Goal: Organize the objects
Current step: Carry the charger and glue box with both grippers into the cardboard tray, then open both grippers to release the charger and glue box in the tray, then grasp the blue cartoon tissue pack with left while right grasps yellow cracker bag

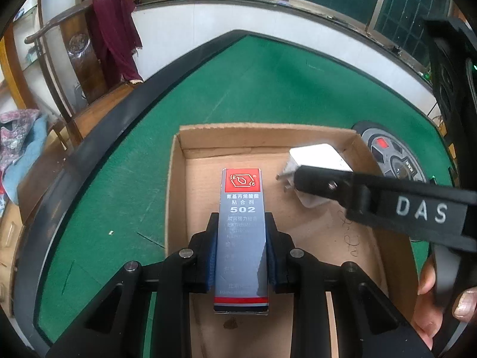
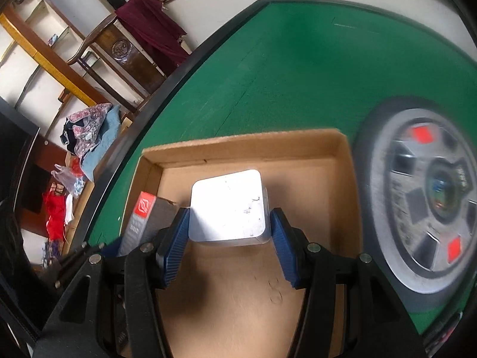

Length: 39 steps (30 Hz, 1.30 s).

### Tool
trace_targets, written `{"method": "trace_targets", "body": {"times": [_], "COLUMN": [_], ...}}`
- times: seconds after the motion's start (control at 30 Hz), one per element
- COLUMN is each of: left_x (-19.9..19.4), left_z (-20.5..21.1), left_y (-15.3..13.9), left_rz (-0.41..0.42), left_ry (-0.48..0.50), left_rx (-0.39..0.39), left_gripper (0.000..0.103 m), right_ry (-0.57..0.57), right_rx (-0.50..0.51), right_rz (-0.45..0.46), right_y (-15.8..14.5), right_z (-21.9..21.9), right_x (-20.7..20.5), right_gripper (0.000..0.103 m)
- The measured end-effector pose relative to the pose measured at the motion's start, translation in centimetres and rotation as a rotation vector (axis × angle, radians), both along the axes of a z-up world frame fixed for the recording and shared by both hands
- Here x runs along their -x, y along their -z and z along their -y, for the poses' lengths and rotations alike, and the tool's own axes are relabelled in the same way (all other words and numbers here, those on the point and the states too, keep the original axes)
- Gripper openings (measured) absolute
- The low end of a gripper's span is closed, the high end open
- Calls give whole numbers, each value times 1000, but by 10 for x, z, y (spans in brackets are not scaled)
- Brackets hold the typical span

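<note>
My left gripper (image 1: 241, 223) is shut on a grey and red 502 glue box (image 1: 243, 208), holding it lengthwise over the floor of the open cardboard box (image 1: 176, 179). My right gripper (image 2: 229, 217) is shut on a white plug adapter (image 2: 228, 208) and holds it over the same cardboard box (image 2: 238, 144). In the left wrist view the right gripper's finger (image 1: 328, 183) crosses from the right, with the white adapter (image 1: 316, 155) and its metal prongs at its tip. The glue box (image 2: 143, 217) shows at the left in the right wrist view.
The cardboard box sits on a green felt table (image 1: 268, 83) with a black raised rim (image 1: 125, 113). A round grey control panel (image 2: 423, 197) lies right of the box. A wooden chair with a maroon cloth (image 1: 116, 35) stands beyond the table edge.
</note>
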<state>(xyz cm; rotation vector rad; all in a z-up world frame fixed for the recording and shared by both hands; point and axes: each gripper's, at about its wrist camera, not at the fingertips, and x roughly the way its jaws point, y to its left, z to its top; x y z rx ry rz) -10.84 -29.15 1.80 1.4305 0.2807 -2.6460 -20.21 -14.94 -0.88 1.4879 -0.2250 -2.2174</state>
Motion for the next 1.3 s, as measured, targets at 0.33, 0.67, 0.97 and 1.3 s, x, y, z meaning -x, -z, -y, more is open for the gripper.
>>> {"method": "trace_targets", "body": {"times": [0.33, 0.67, 0.97, 1.3], "left_x": [6, 7, -32, -99], "left_z": [13, 16, -15, -164], "left_y": [8, 6, -37, -65], "left_rz": [11, -3, -90, -224], "left_ry": [-37, -64, 0, 390], "left_rx": [-10, -41, 15, 5], "left_gripper": [23, 25, 25, 57], "right_ry": [5, -34, -52, -32], "right_rx": [10, -17, 78, 118], "right_rz": [-4, -21, -82, -185], "right_y": [14, 8, -36, -69], "right_z": [-1, 1, -63, -196], "right_x": [16, 15, -39, -152], "right_gripper": [53, 55, 55, 57]}}
